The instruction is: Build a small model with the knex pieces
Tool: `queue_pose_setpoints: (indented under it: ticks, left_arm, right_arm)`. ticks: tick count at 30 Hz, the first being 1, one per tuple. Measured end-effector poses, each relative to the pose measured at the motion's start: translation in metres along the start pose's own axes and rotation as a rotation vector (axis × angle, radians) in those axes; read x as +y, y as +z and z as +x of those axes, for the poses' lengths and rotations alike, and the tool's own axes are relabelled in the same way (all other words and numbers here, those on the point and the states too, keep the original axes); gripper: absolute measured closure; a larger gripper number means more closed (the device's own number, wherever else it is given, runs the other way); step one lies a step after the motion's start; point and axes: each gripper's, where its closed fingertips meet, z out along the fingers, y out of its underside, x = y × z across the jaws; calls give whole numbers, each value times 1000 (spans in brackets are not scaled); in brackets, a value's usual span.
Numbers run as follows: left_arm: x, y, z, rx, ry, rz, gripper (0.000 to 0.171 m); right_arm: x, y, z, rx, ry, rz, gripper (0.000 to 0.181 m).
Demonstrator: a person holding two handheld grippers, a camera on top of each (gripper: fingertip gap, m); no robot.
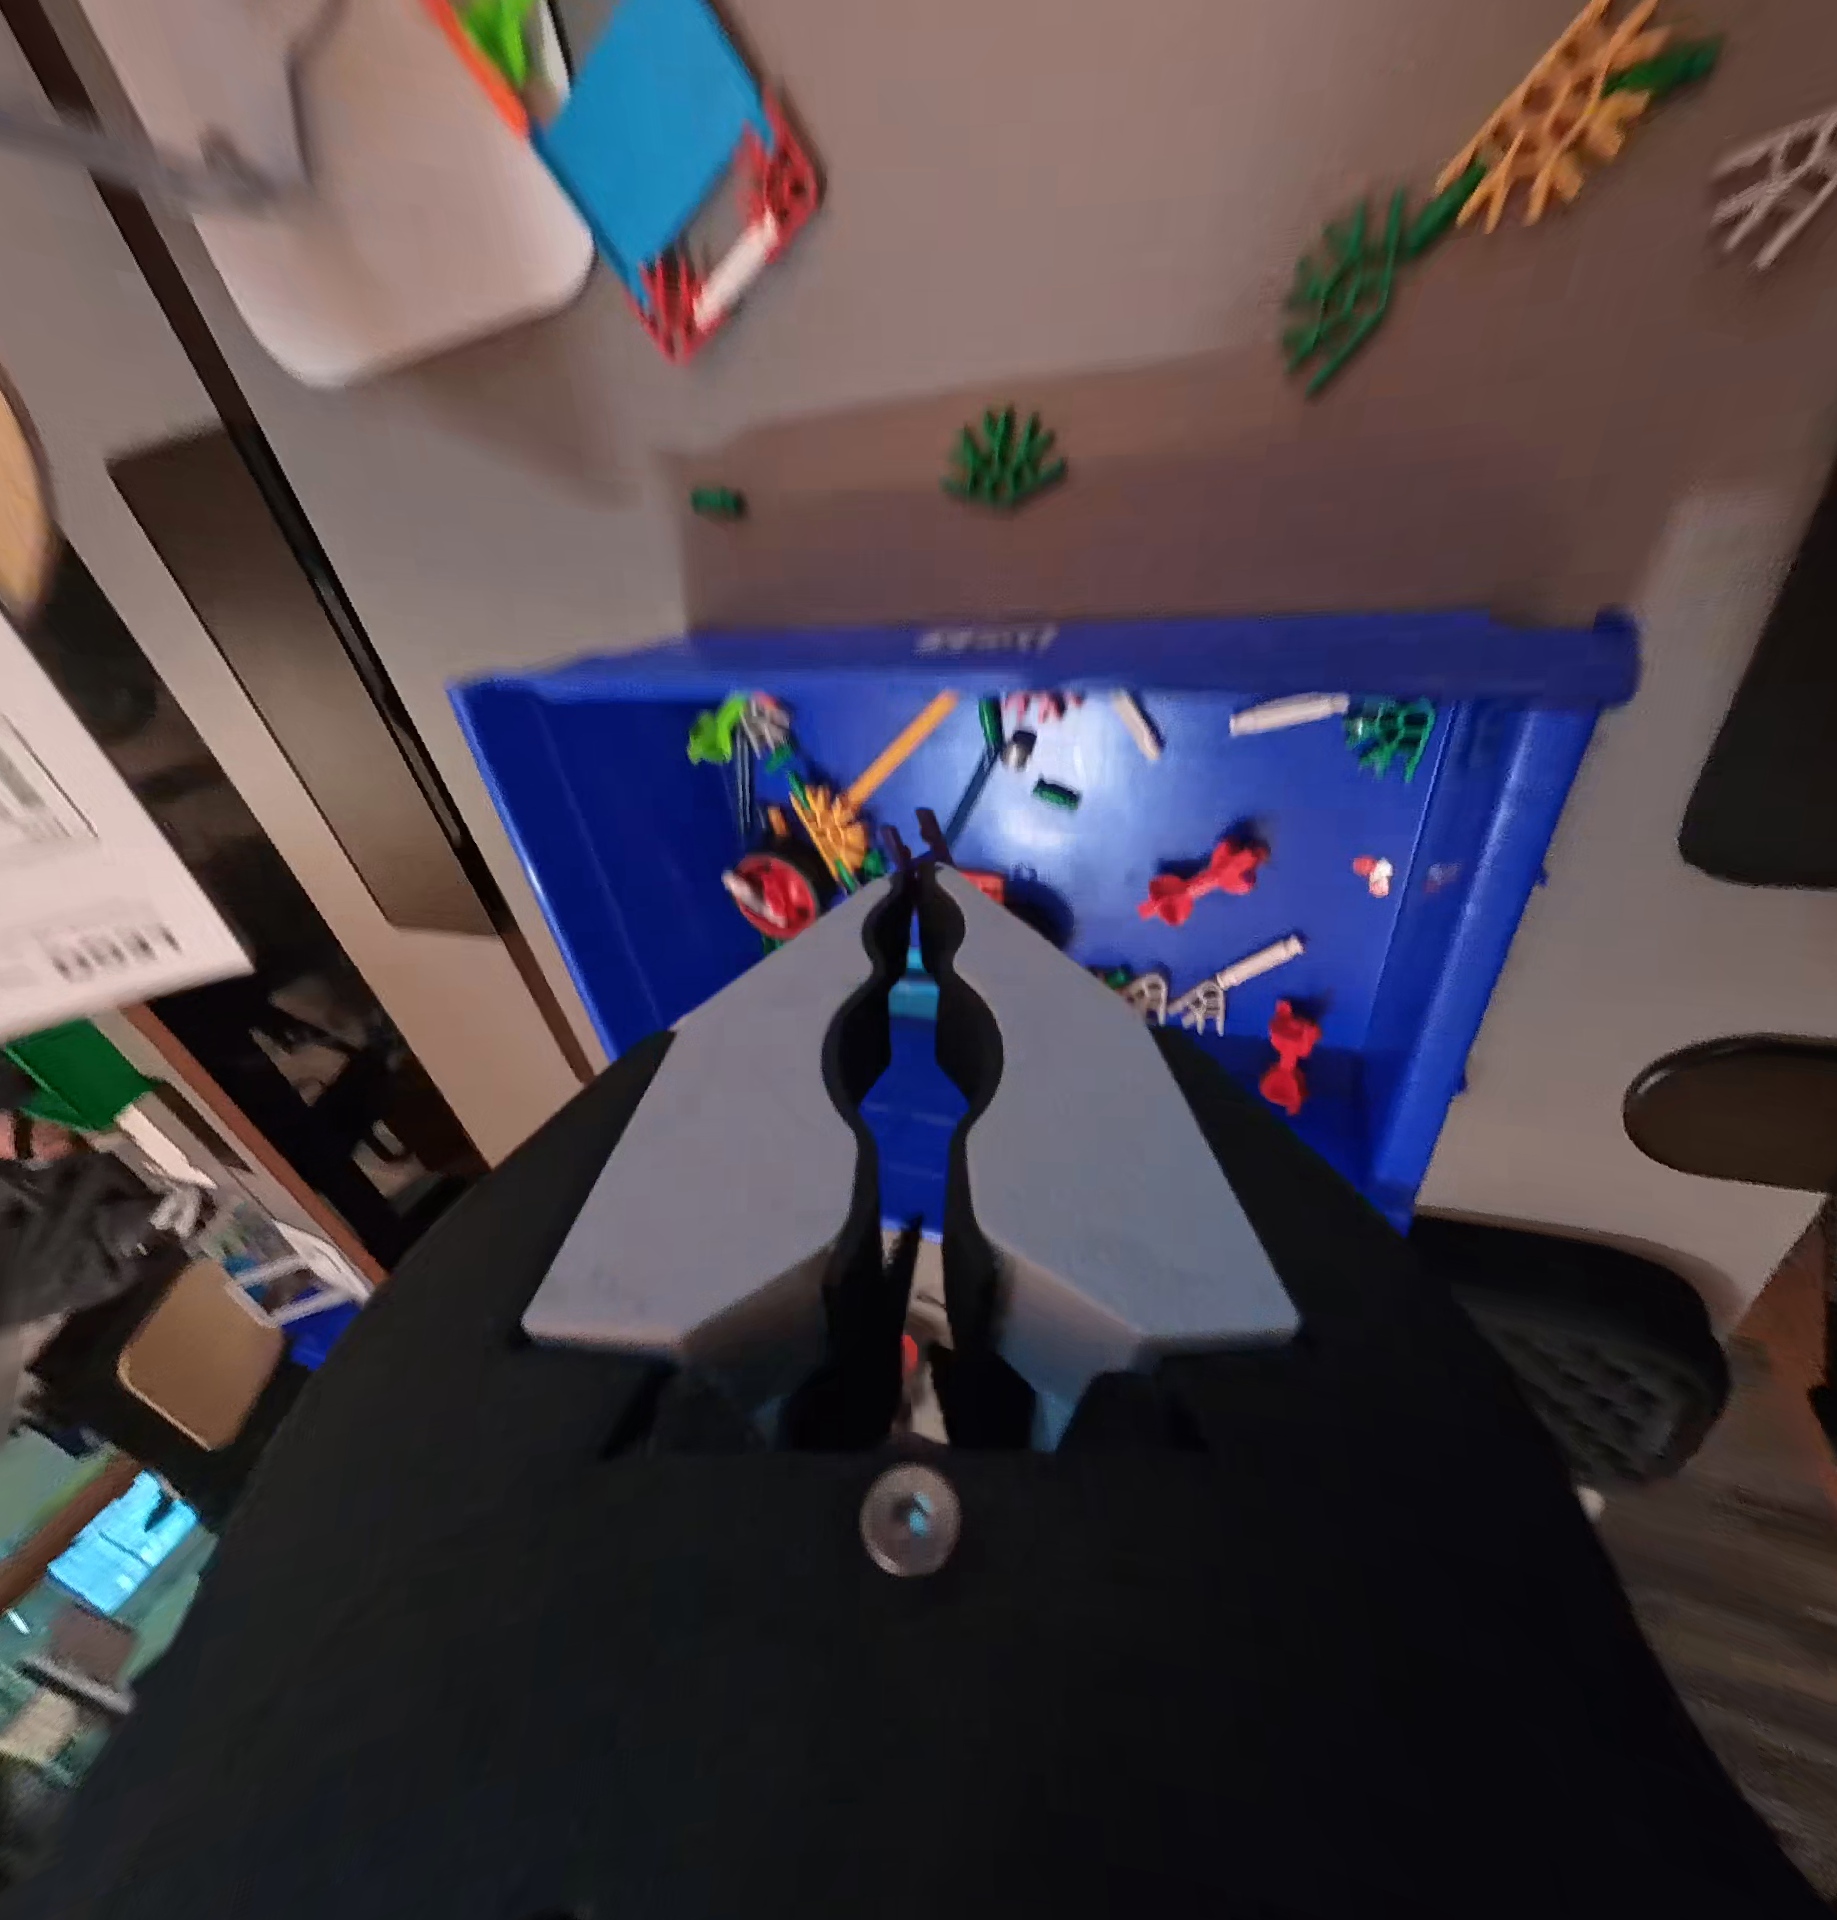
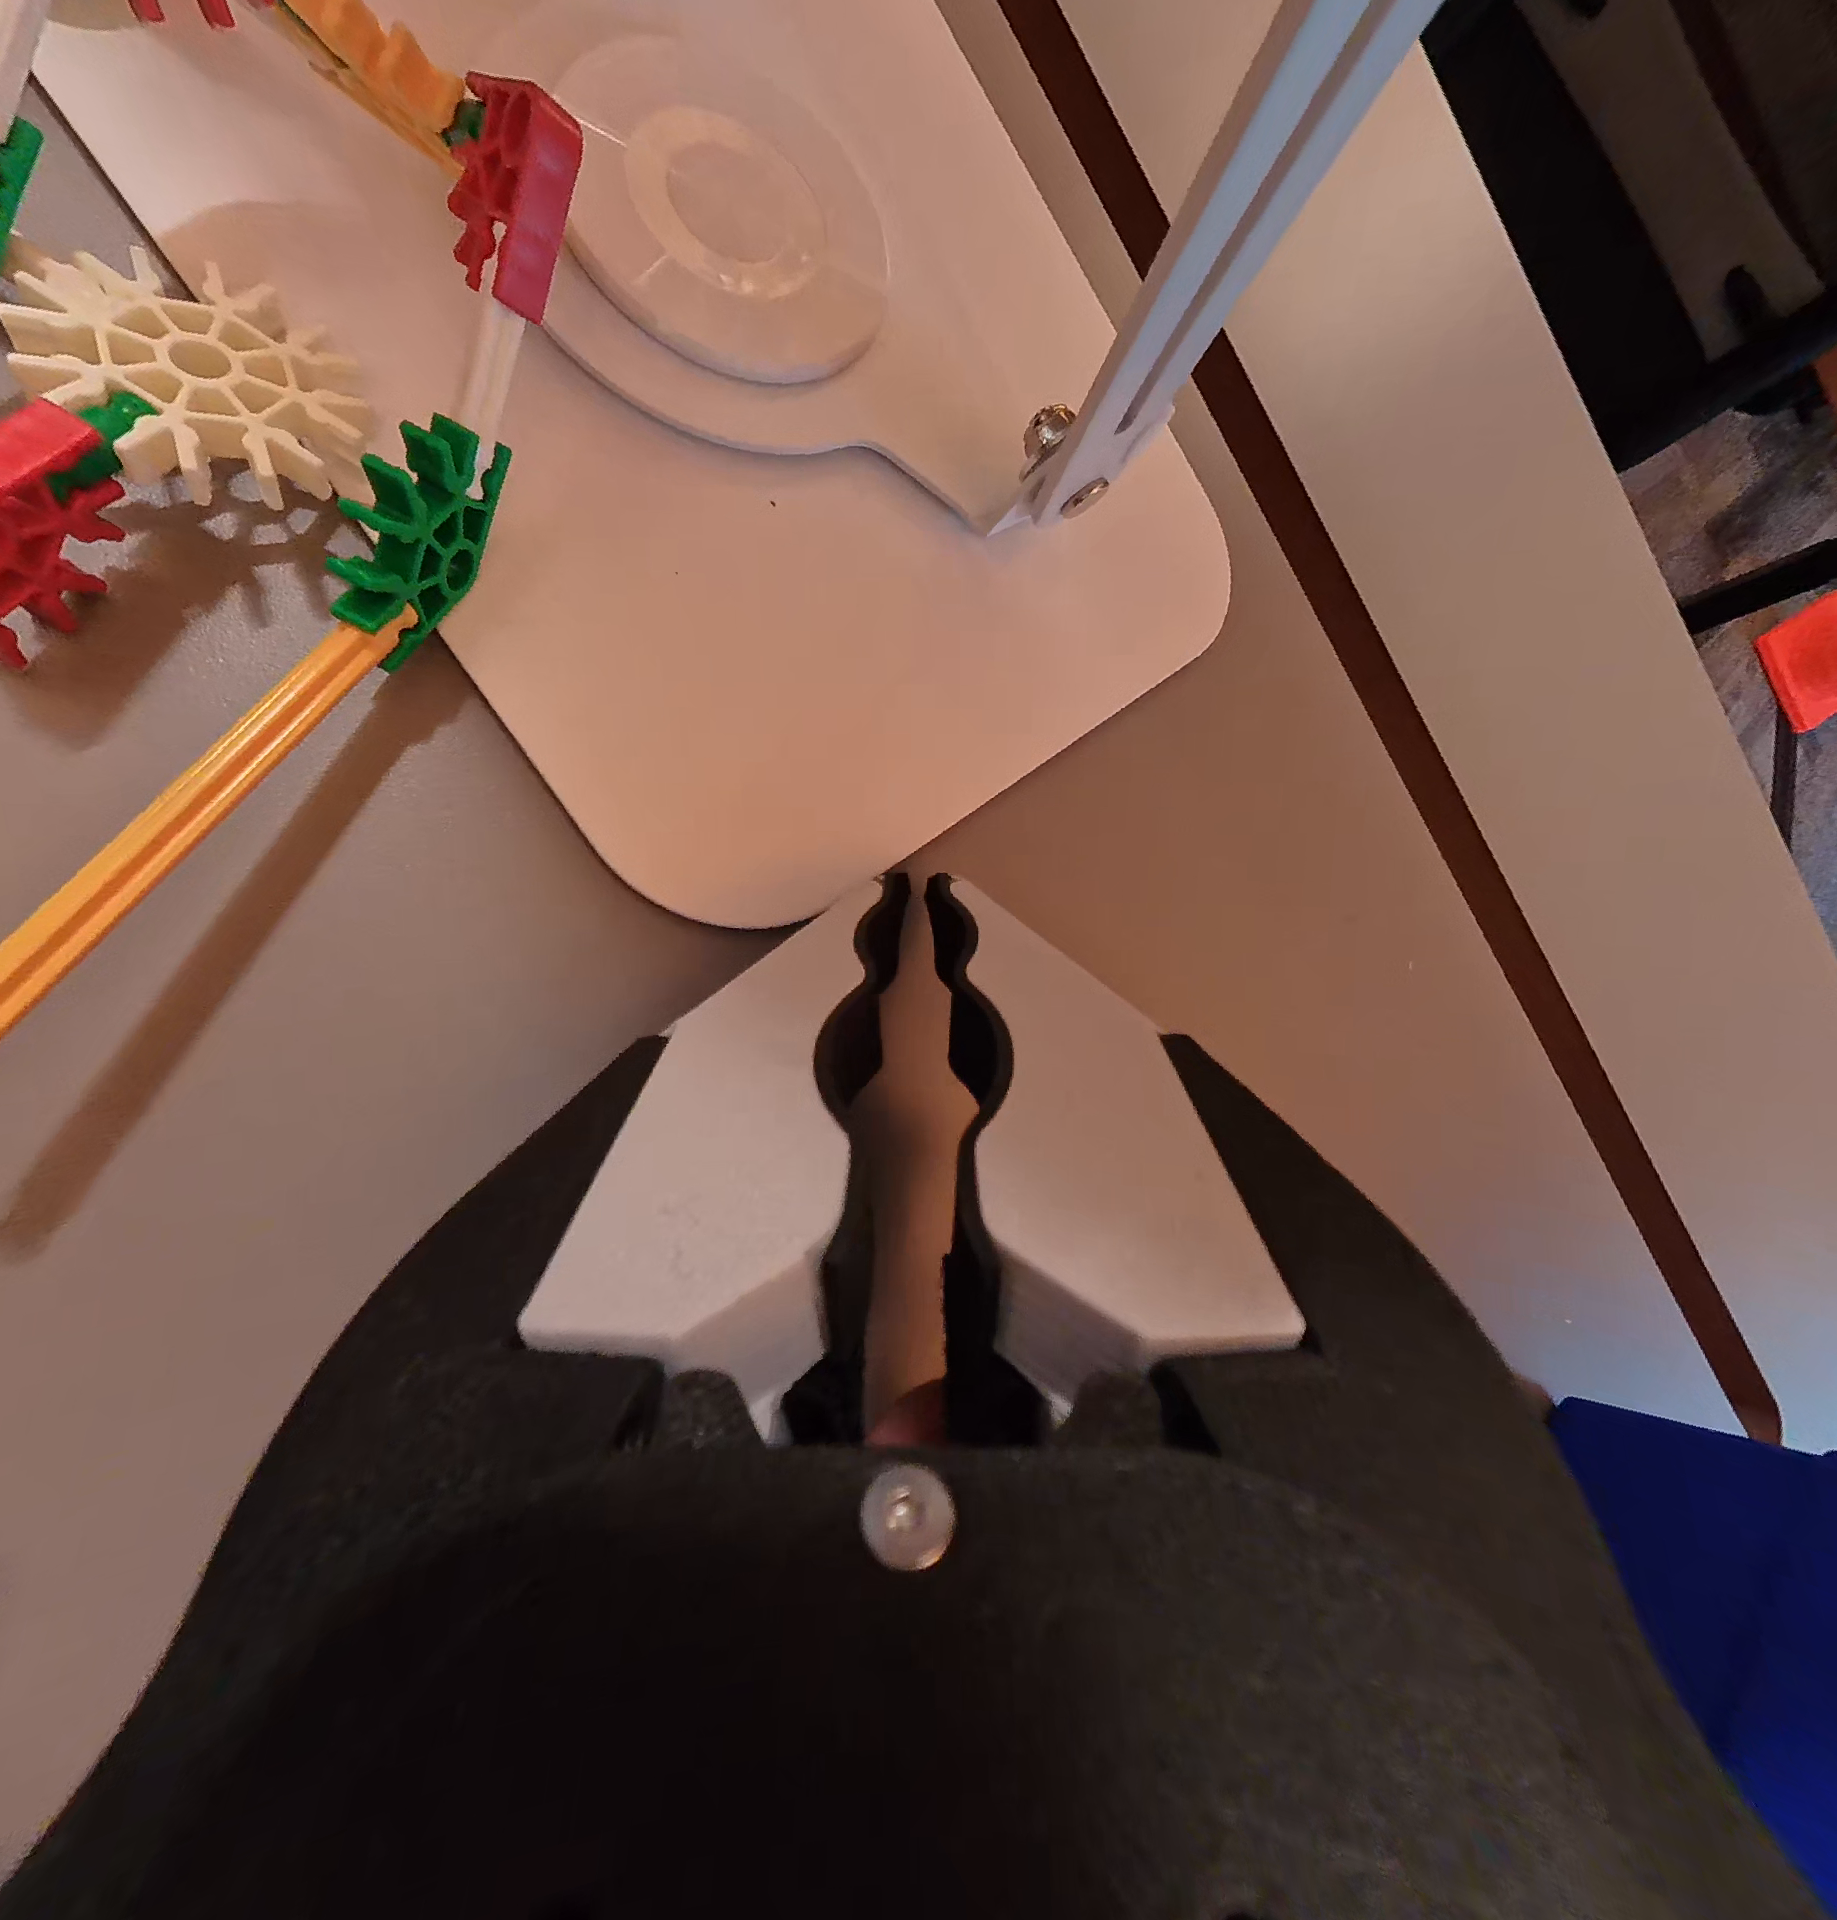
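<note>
we saw the left gripper (image 1: 916, 868), jaws nearly pressed together w/ nothing between, hovering over a blue bin (image 1: 1496, 935) of toy pieces just ahead & below, while the right gripper (image 2: 916, 883), also nearly closed & empty, sat at a white base plate (image 2: 841, 707) corner.

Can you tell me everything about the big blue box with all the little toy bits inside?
The blue box is an open bin of shiny, hard-looking plastic with straight walls and a thick rim along its far edge. It sits on the pale table. Scattered on its floor are small building-toy pieces: red connectors, green pieces, grey rods and a yellow rod. The left gripper is above it, fingertips nearly together. The picture is blurry, so finer detail is unclear.
</note>
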Motion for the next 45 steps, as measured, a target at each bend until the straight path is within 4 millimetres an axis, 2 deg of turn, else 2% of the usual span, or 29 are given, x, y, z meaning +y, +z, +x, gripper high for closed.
queue_pose_setpoints:
  ticks: [5, 9, 12, 15, 20, 26, 29, 34, 41, 45]
  left_arm:
    - [-69, 11, 7, 58, 159, 86, 171]
    - [-123, 32, 22, 129, 271, 159, 171]
    - [-145, 57, 34, 174, 339, 146, 171]
    - [-157, 78, 46, 241, 375, 146, 171]
    - [-169, 99, 61, 315, 399, 155, 171]
    - [-174, 114, 73, 360, 412, 159, 171]
    - [-178, 113, 73, 361, 392, 183, 161]
    - [-178, 106, 62, 287, 346, 215, 147]
    - [-169, 89, 53, 175, 237, 272, 140]
    - [-168, 85, 56, 121, 159, 332, 140]
  right_arm:
    - [0, 1, 0, 7, -9, 3, 179]
    - [0, 1, 0, 18, -23, 2, 181]
    - [0, 1, 0, 34, -44, 2, 181]
    - [0, 1, 0, 45, -61, 2, 181]
    - [0, 1, 1, 40, -62, 3, 181]
    - [-1, 2, 1, 45, -66, 9, 181]
    - [-1, 2, 1, 51, -73, 9, 181]
    - [-1, 2, 1, 51, -72, 12, 181]
    - [-1, 3, 2, 55, -76, 12, 181]
    - [-2, 3, 2, 65, -84, 11, 181]
